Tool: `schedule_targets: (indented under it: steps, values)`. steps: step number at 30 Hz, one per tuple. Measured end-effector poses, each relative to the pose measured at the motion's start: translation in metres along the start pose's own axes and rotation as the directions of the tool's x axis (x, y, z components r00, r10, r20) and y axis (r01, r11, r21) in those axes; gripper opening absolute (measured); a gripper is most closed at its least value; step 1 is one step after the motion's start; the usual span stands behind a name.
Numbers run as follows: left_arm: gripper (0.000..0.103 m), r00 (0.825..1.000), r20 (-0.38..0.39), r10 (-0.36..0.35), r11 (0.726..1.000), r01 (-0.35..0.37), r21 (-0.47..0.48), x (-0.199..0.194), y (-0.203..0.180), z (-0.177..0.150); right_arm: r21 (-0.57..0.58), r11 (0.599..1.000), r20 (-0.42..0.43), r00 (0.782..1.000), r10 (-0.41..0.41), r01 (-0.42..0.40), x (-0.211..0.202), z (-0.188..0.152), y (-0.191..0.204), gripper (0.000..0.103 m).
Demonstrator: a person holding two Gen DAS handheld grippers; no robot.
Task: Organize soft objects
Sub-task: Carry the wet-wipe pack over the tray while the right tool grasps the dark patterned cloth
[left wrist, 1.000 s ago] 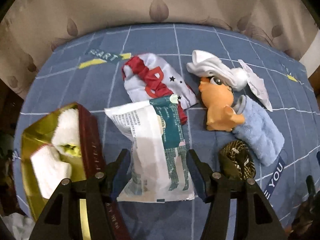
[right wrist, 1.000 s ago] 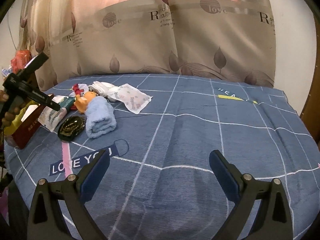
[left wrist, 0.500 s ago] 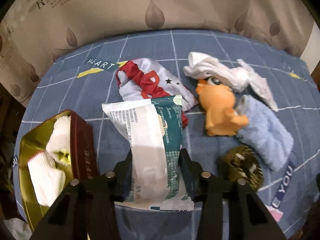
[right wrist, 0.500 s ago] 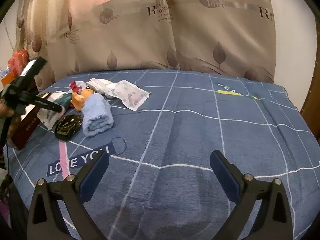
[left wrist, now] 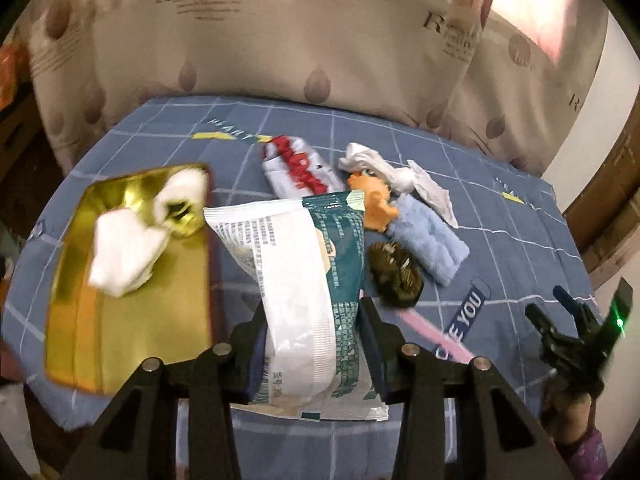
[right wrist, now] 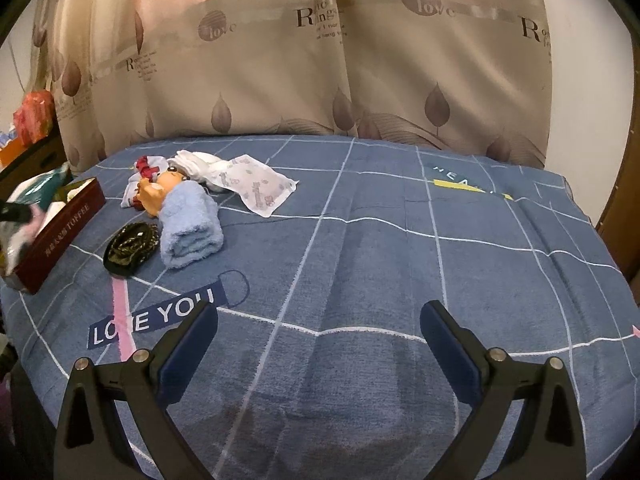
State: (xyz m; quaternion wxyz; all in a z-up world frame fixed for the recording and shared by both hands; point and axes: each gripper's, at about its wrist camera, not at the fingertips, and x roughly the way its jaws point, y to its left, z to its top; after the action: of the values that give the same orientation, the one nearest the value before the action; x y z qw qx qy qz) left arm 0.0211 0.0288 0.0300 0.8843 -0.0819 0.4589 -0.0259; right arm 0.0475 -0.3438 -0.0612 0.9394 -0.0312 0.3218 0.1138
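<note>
Left gripper [left wrist: 312,344]: its jaws had just been closing and were seen clamped on the lower part of the tissue pack [left wrist: 304,280], one pad on each long side, with the pack's top end sticking out toward 12 o'clock.
Pack in the grip: the soft wrapper was pinched and bowed between the pads; it was judged likely to sag or slide if swung fast, so a steady squeeze and a slow carry were advised.
Gold tin [left wrist: 80,320]: it was found at 9 o'clock of the claw, open, with white cloths [left wrist: 124,256] already laid in its far half; the near half was bare.
Step in hand: the pack was judged to be on its way to the tin; a flat lowering into the bare near half was advised, clear of the red rim [left wrist: 212,256], before the pads were parted.
Things left on the bedspread [right wrist: 360,240]: the dark scrunchie [left wrist: 394,276], blue towel roll [left wrist: 428,240], orange toy [left wrist: 374,204], red-and-white cloth [left wrist: 300,164] and white socks [left wrist: 372,162] were seen at 1 to 2 o'clock, bunched close.
Right gripper [right wrist: 320,344]: it was held spread wide over bare bedspread, with nothing between its pads, well apart from the pile.
</note>
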Motion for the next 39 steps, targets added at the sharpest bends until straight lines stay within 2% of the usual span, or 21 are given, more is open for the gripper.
schedule_targets:
  steps: [2,4,5,7,11,15,18,20,22,28,32,34,37,38,39]
  values:
    - [0.042,1.0,0.009,0.002,1.0,-0.001,-0.029,-0.011,0.009,-0.006,-0.011,1.0,-0.006,1.0,-0.018,0.018,-0.002,0.0,0.006,0.101]
    - [0.042,0.999,0.029,0.022,0.998,-0.02,-0.06,-0.027,0.025,-0.013,0.019,0.998,-0.019,0.998,0.06,-0.059,-0.008,0.002,0.016,0.101]
    - [0.042,0.999,0.039,0.036,0.997,-0.033,-0.073,-0.034,0.034,-0.016,0.041,0.991,-0.023,0.991,0.128,-0.127,-0.014,0.004,0.028,0.101]
    - [0.042,0.997,0.053,0.052,0.993,-0.046,-0.111,-0.042,0.051,-0.019,0.037,0.98,-0.04,0.98,0.196,-0.195,-0.018,0.011,0.055,0.101]
    - [0.042,0.994,0.079,0.075,0.984,-0.062,-0.165,-0.057,0.084,-0.025,0.015,0.945,-0.084,0.941,0.328,-0.328,-0.013,0.03,0.112,0.101]
    - [0.042,0.99,0.098,0.1,0.977,-0.079,-0.2,-0.06,0.106,-0.029,0.03,0.936,-0.14,0.925,0.352,-0.351,0.014,0.043,0.147,0.098]
    - [0.043,0.989,0.101,0.108,0.976,-0.086,-0.202,-0.06,0.114,-0.03,0.061,0.938,-0.181,0.92,0.348,-0.342,0.039,0.052,0.158,0.086]
    - [0.043,0.989,0.104,0.104,0.975,-0.081,-0.205,-0.059,0.121,-0.032,0.093,0.935,-0.209,0.912,0.354,-0.342,0.053,0.054,0.161,0.074]
    - [0.043,0.989,0.106,0.103,0.974,-0.078,-0.213,-0.058,0.127,-0.033,0.119,0.937,-0.235,0.907,0.348,-0.329,0.068,0.057,0.164,0.073]
    - [0.043,0.992,0.104,0.071,0.969,-0.044,-0.245,-0.055,0.142,-0.034,0.103,0.96,-0.286,0.917,0.278,-0.259,0.094,0.059,0.175,0.07]
    - [0.043,0.993,0.103,0.058,0.968,-0.031,-0.247,-0.054,0.144,-0.034,0.116,0.965,-0.31,0.914,0.261,-0.236,0.106,0.06,0.174,0.049]
    - [0.043,0.993,0.104,0.057,0.969,-0.03,-0.247,-0.054,0.144,-0.033,0.114,0.968,-0.315,0.916,0.249,-0.224,0.109,0.06,0.173,0.043]
    - [0.043,0.993,0.1,0.06,0.969,-0.034,-0.244,-0.053,0.144,-0.034,0.097,0.969,-0.307,0.919,0.247,-0.228,0.11,0.06,0.176,0.038]
    - [0.043,0.993,0.099,0.057,0.969,-0.031,-0.246,-0.053,0.146,-0.034,0.077,0.97,-0.291,0.925,0.243,-0.231,0.105,0.06,0.178,0.016]
    - [0.043,0.994,0.099,0.055,0.968,-0.029,-0.249,-0.053,0.146,-0.034,0.069,0.966,-0.279,0.925,0.257,-0.248,0.1,0.061,0.18,0.012]
